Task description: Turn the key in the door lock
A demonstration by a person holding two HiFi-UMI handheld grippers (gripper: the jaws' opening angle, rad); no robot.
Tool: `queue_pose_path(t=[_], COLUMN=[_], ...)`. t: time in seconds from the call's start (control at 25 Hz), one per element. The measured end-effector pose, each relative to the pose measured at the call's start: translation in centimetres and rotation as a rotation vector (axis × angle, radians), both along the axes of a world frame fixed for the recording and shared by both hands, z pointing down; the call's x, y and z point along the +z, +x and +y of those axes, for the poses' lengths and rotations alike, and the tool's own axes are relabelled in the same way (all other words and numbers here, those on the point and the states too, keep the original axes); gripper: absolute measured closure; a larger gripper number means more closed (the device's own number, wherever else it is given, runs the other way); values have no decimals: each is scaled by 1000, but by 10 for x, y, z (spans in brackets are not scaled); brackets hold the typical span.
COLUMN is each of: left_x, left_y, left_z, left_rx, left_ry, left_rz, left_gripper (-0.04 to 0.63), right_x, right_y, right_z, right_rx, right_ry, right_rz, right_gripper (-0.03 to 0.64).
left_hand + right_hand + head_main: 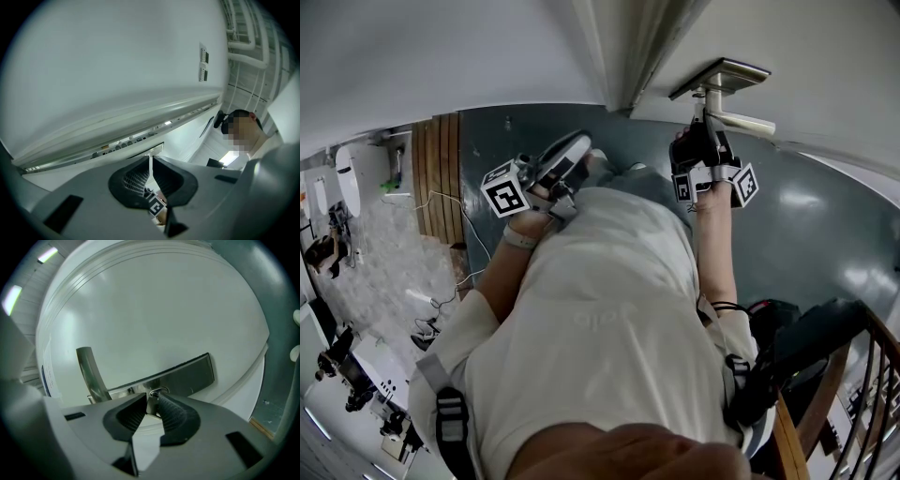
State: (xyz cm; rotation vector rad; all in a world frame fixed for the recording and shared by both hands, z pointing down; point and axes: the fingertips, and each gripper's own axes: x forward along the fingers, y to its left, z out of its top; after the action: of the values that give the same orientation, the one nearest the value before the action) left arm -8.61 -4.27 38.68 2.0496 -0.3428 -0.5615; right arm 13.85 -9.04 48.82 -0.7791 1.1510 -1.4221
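Note:
A white door (825, 56) carries a brushed metal lock plate (187, 376) with a lever handle (89, 371) above the keyhole. In the head view my right gripper (705, 141) is raised against the door just under the handle (741, 120). In the right gripper view its jaws are shut on the small metal key (152, 403), which sticks out of the plate. My left gripper (567, 159) is held in front of the person's chest, away from the door, with its jaws shut on nothing (150, 171).
The door frame (619, 56) runs along the door's left edge. A dark teal floor (825, 234) lies below, with a wooden strip (441, 178) to the left. A wooden stair railing (825, 394) stands at lower right. The left gripper view faces a white wall with a switch (204, 63).

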Motion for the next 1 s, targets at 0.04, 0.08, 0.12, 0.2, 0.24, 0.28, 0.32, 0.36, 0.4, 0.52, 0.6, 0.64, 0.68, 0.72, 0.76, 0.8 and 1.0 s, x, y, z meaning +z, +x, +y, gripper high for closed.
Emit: queue_pose_path(t=[0.04,0.08,0.12,0.2,0.24,0.28,0.32,0.36,0.4,0.52,0.6,0.64,0.68,0.72,0.76,0.8,1.0], left_x=[0,-1,-1,-1,0,-1,-1,-2,-2,4,7,5,2,-1,-3,-3,-1], left_y=[0,0,1,1,1,1,1,1,1,2,2,2,2,2,2,2,-1], left_z=[0,0,0,0,0,0,0,-1,-2,-3,-3,-3,-2,-1,-1,-1,-4], left_rx=[0,0,0,-1,-2,-3,-3,-3,-2,11,16,15,13,11,8,4,-7], left_ry=[1,3,4,2,-2,-5,-7,-8,-8,-7,-7,-6,-4,-3,-1,1,7], left_rz=[-2,-4,-5,-3,0,3,7,10,13,15,16,17,18,18,17,15,7], left_gripper=[584,584,584,584,584,584,584,584,584,584,584,584,584,584,584,584,584], right_x=[0,-1,-4,-12,-15,-19,-22,-22,-21,-15,-17,-19,-22,-24,-26,-25,-8], right_y=[1,1,2,5,8,13,17,20,20,5,-12,-18,-23,-27,-31,-34,-32], right_z=[2,5,9,20,26,32,37,41,45,50,49,49,50,50,51,49,33], right_rx=[6,8,3,-23,-37,-51,-71,-101,-137,-243,-289,-297,-296,-288,-275,-268,-378], right_ry=[1,-1,1,20,33,45,54,59,65,151,259,303,342,384,426,456,423], right_rz=[-7,1,30,144,227,332,475,666,907,1793,2311,2506,2670,2808,2913,2978,3084], right_gripper=[548,546,546,546,541,538,537,537,537,537,537,537,537,537,537,535,518])
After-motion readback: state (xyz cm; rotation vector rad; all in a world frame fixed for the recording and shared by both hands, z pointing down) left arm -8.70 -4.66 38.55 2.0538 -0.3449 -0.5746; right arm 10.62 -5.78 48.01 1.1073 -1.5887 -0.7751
